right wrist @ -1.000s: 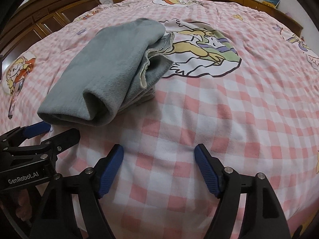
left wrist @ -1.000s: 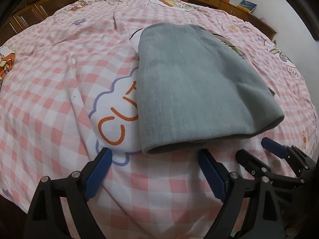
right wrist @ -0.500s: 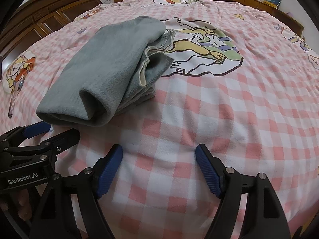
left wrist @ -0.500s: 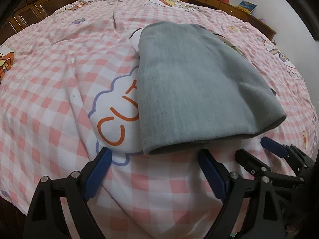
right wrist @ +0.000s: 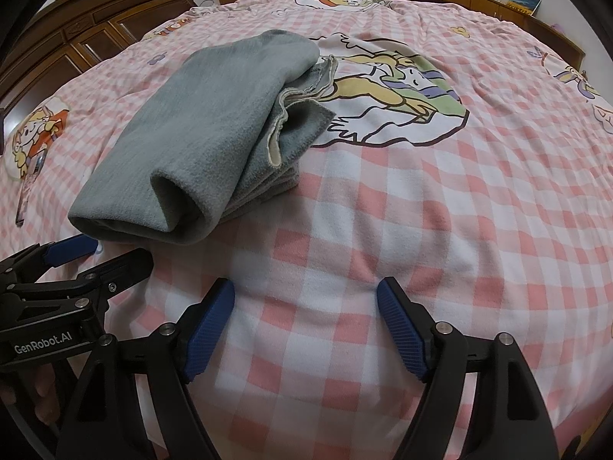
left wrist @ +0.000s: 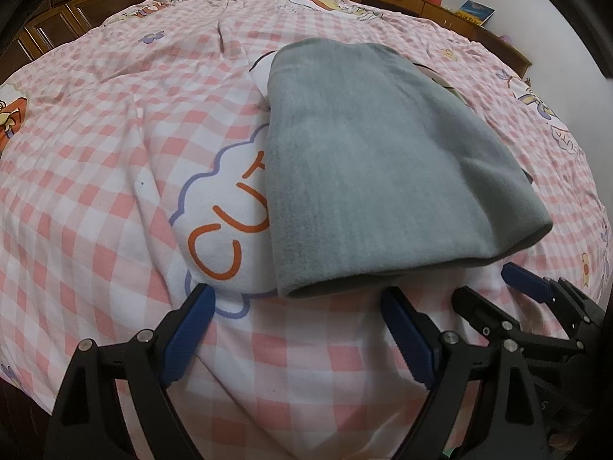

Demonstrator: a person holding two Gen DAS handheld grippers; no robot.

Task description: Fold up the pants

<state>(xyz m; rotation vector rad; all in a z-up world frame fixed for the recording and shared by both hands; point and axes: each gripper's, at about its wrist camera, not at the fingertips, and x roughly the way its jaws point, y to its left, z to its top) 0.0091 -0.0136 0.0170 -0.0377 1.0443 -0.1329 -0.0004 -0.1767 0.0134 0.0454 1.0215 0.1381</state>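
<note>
Only a couple of readable bits here. The bedspread [left wrist: 115, 191] has orange letters "CUT" [left wrist: 230, 230] inside a blue-outlined cloud patch, with the rest of the word tucked under the folded grey pants [left wrist: 375, 176]. In the right wrist view, the black body of the left tongs [right wrist: 97, 255] carries white print reading "GenRobot.AI" [right wrist: 43, 346]. A printed word near the bed's right edge is too warped to read.

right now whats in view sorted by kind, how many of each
Folded grey fleece pants: 1
Black two-finger tools with blue pads: 2 (left tool, right tool), both open and empty
Pink-and-white checked bedspread with cartoon prints: 1
Blue book on the wooden ledge: 1
Total: 5
</note>
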